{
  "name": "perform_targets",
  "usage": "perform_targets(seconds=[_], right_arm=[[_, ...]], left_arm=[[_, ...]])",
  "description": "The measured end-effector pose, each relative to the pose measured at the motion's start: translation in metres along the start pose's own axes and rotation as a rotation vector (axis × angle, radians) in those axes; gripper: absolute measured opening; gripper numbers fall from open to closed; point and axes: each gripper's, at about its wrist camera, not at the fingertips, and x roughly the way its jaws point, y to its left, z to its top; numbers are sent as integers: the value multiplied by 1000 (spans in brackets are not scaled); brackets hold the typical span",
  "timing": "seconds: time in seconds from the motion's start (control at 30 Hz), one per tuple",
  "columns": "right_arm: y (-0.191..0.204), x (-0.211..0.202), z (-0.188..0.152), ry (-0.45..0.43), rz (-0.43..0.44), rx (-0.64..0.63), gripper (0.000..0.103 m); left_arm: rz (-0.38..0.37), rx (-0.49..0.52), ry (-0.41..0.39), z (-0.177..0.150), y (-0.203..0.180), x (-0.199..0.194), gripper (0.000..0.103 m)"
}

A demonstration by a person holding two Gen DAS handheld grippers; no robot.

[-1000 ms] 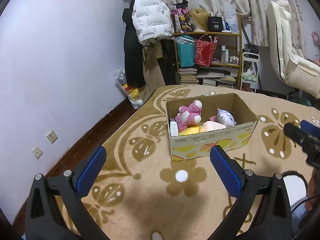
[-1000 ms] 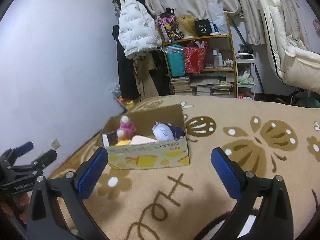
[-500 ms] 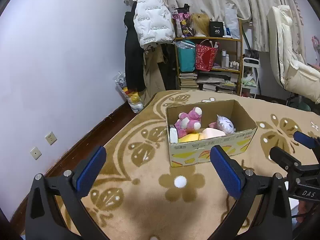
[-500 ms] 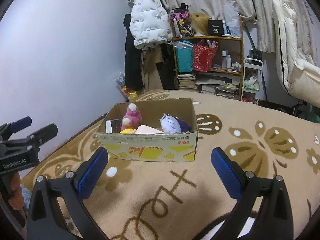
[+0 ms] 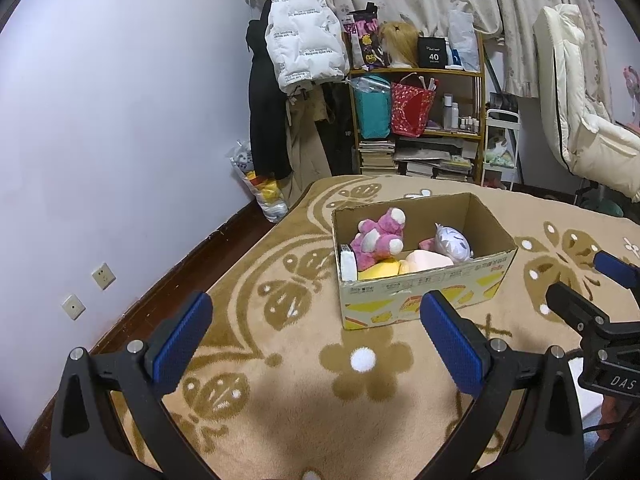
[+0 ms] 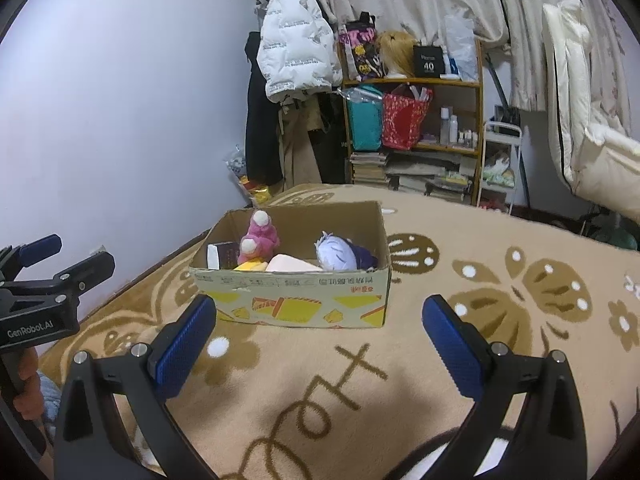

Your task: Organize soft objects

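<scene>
1. cardboard box (image 5: 424,280) (image 6: 292,292) sits open-topped on the beige patterned rug (image 5: 280,400) (image 6: 440,360), yellow print on its near wall.
2. inside the box: pink plush (image 5: 380,238) (image 6: 258,236) towards the left, leaning up above the rest; white-and-purple plush (image 5: 452,242) (image 6: 338,252) towards the right.
3. also in the box: yellow soft item (image 5: 380,270) (image 6: 252,266) and pale peach soft item (image 5: 426,262) (image 6: 292,265) low at the front, touching each other, under the pink plush.
4. a white flat item (image 5: 348,262) (image 6: 214,255) stands at the left end of the box against the wall; cannot tell what it is.
5. left gripper (image 5: 316,334) (image 6: 60,258) jaws wide apart, nothing between them, above the rug short of the box.
6. right gripper (image 6: 320,334) (image 5: 588,280) jaws wide apart too, empty, box seen between the blue pads (image 6: 188,344).
7. a hand (image 6: 28,384) grips the left gripper's handle at the edge of the right wrist view.
8. behind: wooden shelf (image 5: 420,120) (image 6: 416,128) with a teal bag (image 5: 374,110), red bag (image 5: 412,110), stacked books; white puffer jacket (image 5: 304,40) (image 6: 296,48) hangs beside it.
</scene>
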Motion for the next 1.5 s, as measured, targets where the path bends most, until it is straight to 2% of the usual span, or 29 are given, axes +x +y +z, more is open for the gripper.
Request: perform_targets(seconds=[0.7,1.27,1.37,1.5], right_arm=[[1,1,0,5,13,0,103],[-2,-6,4,-30,-1,1,103],[-3,-9,6,-42,-5,11,103],[-5,-9,8,-46,-6,25,103]], left_arm=[[4,5,16,-2,0,8,103],[5,-1,23,-6,3,12,103],[36,-1,-5,-5,4,9,103],[21,-28,4,-5,9,10,103]])
